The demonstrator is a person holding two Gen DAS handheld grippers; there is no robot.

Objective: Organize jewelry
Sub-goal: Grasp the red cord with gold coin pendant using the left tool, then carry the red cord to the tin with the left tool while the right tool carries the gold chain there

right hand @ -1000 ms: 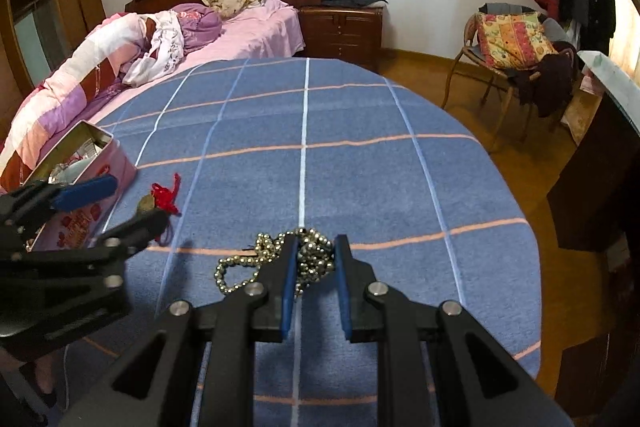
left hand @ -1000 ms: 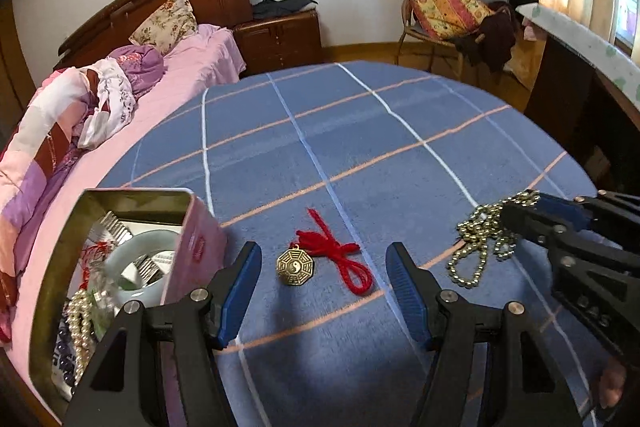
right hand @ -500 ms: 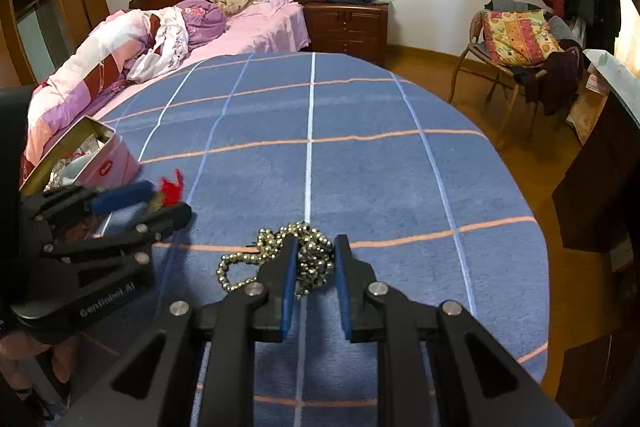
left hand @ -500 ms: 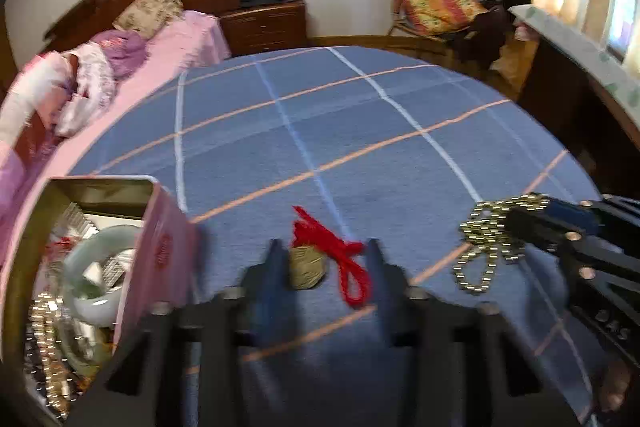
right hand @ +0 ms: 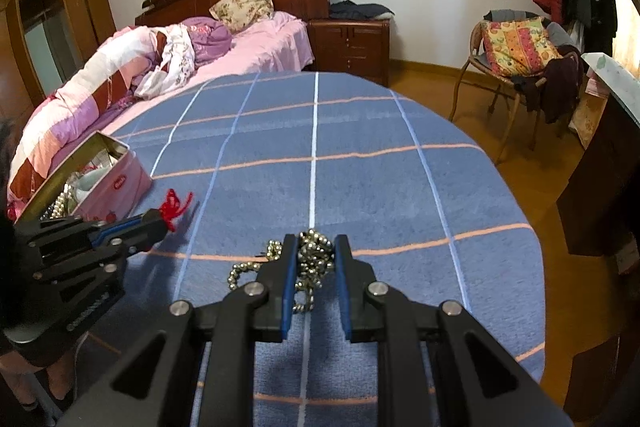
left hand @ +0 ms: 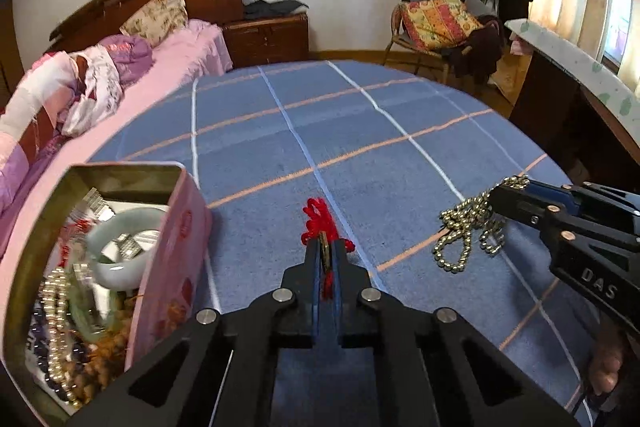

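Counts: one red-cord pendant, one gold bead chain, one open pink tin, two tools.

The left tool is sitting fully closed, its blue pads pinching the red-cord pendant; the brass disc is showing edge-on between the pads and the red knot is sticking out past the tips, just above the blue cloth. In the right wrist view the same tool is coming in from the left with the red cord at its tip.

The right tool is standing narrowly open around the gold bead chain: a bunched clump is sitting between the pads, and loops are trailing left and near onto the cloth. Cannot tell if the pads are actually pressing on the beads.

The pink tin is sitting at the near left edge of the bench, just left of the left tool, lid off, and is holding a pale green bangle, pearl strands, brown beads and silver pieces.

The bench is wearing a blue cloth with white and orange grid lines. Far left, a bed with pink sheet and a floral pillow is sitting against a wooden headboard; a dark nightstand is beside it; far right, a chair piled with a patterned cushion and clothes.
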